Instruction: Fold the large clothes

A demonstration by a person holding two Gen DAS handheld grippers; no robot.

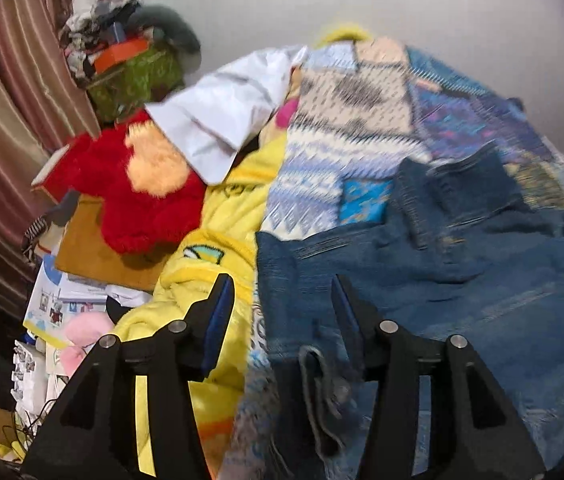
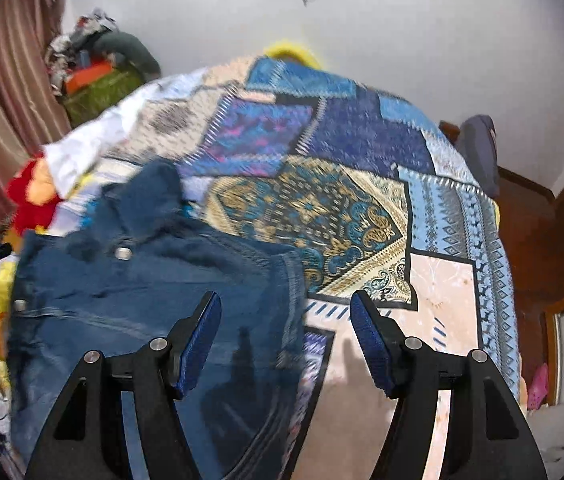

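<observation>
A dark blue denim garment (image 1: 442, 272) lies spread on the patterned bedspread (image 1: 346, 120). My left gripper (image 1: 282, 292) hangs above its left edge, jaws open, nothing between the blue pads. In the right wrist view the same denim garment (image 2: 130, 292) fills the lower left, with metal buttons showing. My right gripper (image 2: 286, 312) hovers over its right edge where it meets the bedspread (image 2: 322, 208); the jaws stand open and hold nothing.
A yellow fleece blanket (image 1: 218, 248), a red plush toy (image 1: 130, 192) and a white cloth (image 1: 218, 120) lie left of the denim. Boxes and papers (image 1: 66, 300) crowd the left side. A heap of clothes on a green box (image 1: 130, 76) stands by the striped curtain (image 1: 10, 92).
</observation>
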